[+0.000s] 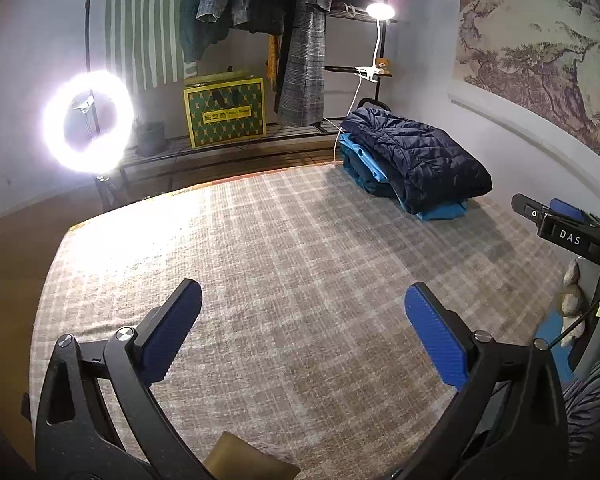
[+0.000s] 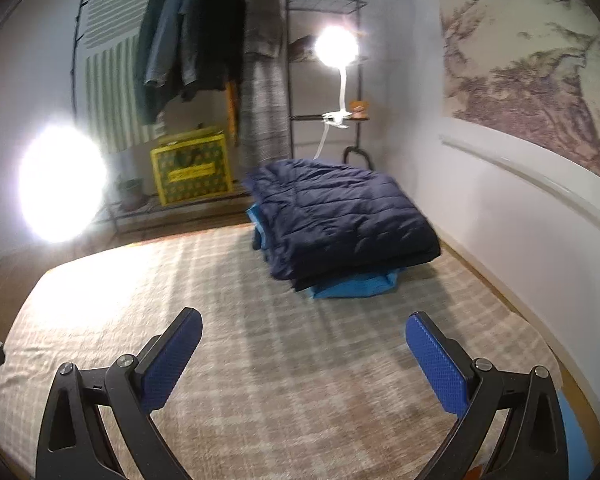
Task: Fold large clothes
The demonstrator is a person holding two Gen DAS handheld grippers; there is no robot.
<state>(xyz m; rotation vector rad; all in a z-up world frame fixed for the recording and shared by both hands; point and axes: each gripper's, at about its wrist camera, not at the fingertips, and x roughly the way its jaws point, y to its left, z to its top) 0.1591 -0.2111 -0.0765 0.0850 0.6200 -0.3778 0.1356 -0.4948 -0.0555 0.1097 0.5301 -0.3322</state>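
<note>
A folded navy quilted jacket [image 1: 416, 160] lies on top of a folded blue garment [image 1: 364, 168] at the far right corner of the bed with a beige plaid cover [image 1: 280, 240]. The same stack shows in the right wrist view, navy jacket [image 2: 340, 216] over the blue garment [image 2: 356, 286]. My left gripper [image 1: 302, 320] is open and empty above the bed's near middle. My right gripper [image 2: 304, 350] is open and empty, a short way in front of the stack. Part of the right gripper's body shows at the right edge of the left wrist view [image 1: 568, 232].
A clothes rack with hanging coats [image 1: 260, 8] stands behind the bed, with a yellow-green box [image 1: 225, 112] on its low shelf. A ring light [image 1: 88, 120] glares at the left; a clip lamp [image 1: 380, 12] shines on the rack. A wall with a mural [image 1: 540, 40] runs along the right.
</note>
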